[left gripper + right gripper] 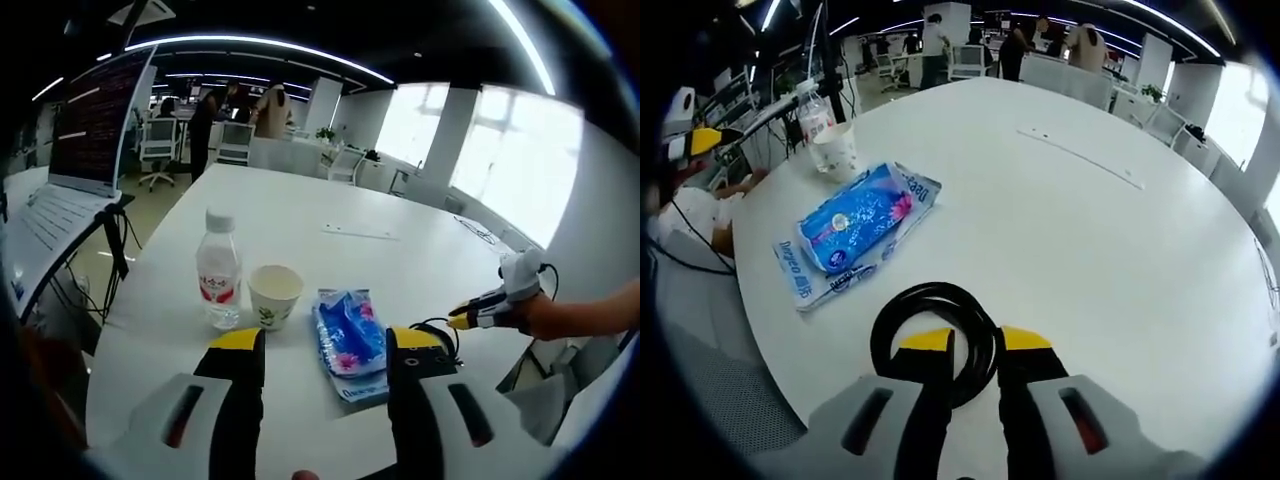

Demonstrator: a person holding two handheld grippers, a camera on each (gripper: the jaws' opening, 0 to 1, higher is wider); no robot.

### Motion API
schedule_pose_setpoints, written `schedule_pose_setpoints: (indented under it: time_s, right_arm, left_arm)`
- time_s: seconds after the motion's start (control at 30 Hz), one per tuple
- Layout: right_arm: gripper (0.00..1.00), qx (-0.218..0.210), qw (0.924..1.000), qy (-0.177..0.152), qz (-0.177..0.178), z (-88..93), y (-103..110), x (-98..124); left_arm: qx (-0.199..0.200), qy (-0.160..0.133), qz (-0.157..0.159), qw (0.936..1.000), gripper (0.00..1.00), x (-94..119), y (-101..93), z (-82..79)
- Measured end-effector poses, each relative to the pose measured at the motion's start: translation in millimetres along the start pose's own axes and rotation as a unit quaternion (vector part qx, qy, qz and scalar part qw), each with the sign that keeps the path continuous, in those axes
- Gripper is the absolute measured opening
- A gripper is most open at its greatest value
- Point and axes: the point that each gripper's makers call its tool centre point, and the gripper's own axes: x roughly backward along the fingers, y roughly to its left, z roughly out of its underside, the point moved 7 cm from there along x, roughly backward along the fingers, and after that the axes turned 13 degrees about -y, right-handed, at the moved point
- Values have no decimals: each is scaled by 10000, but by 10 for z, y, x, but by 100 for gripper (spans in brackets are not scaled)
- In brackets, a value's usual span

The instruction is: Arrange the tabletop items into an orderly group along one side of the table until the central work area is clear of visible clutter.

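In the left gripper view, the left gripper (325,350) rises from the bottom of the frame with its two black, yellow-tipped jaws set wide apart and nothing between them, hovering at the near edge of the round white table (300,215). Far left in that view sits an open laptop with a lit screen (95,130). Moving right, just above the left jaw, stands a clear plastic water bottle with a white cap and red label (219,268), upright. Right beside it is a white paper cup with a small leaf print (275,296), upright too; what it holds cannot be told from here. Next comes the blue plastic packet of tissues (350,340), lying flat between the two jaw tips and a little beyond them. Further right, a coiled black cable (435,328) peeks from behind the right jaw, and at the right edge the right gripper (460,320) comes in, held by a person's hand.

Over in the right gripper view, bottle, cup and packet line up along the upper left of the table. At bottom centre, the right gripper's yellow-tipped jaws are drawn narrow around one side of the cable loop, pinching it against the tabletop.
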Motion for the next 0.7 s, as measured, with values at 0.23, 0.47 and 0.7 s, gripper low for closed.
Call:
schedule_pose_setpoints:
  time_s: [0.23,0.47,0.7]
  right_arm:
    - [14,66,9999,-15,-92,-55,33,-33]
    - [14,164,9996,-29,-226,-140,66,-106]
    - [14,247,9990,-34,-367,-213,143,-179]
  left_arm:
    - [15,9,-28,10000,48,20,16,15]
    - [38,13,-63,10000,48,33,34,26]
    - [26,28,-69,10000,48,18,41,23]
